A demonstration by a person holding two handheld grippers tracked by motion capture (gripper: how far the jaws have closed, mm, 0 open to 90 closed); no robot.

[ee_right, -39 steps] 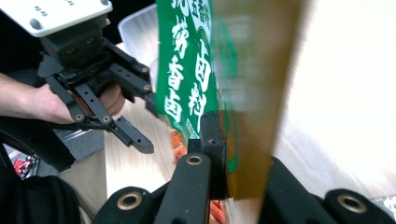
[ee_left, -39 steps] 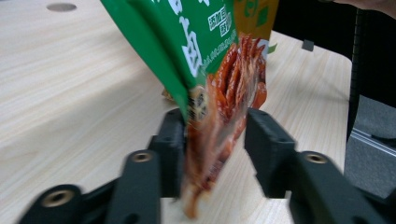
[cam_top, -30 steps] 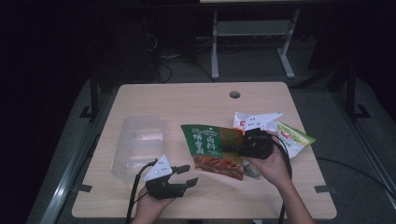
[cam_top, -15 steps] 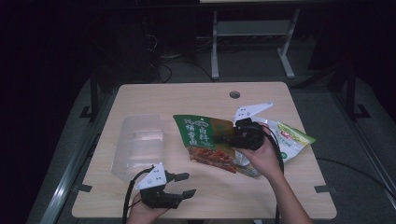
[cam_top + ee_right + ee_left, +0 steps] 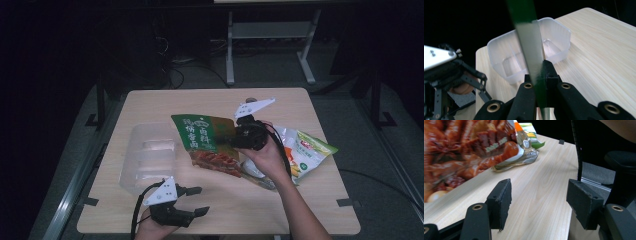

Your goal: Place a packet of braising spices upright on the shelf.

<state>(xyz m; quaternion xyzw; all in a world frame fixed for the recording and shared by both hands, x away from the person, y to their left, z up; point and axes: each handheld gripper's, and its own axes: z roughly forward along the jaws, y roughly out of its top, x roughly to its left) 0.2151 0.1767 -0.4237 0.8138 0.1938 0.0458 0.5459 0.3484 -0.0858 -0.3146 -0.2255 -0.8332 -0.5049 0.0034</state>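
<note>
High view: we carry the snack bag toward the tray.

Nearest, at six o'clock, our left claw (image 5: 192, 201) has just been opening, nothing between its jaws. Mid-surface, our right claw (image 5: 227, 136) stays clamped on the green snack bag (image 5: 202, 136), lifted off the surface (image 5: 310, 200). The clear tray (image 5: 145, 157), at nine o'clock of the bag, awaits it; a second bag (image 5: 305, 152) lies at three o'clock.

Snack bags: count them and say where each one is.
3. A green and red bag is held above the table by the right gripper; a white and green bag lies at the right; a silvery one lies under the hand, partly hidden.
</note>
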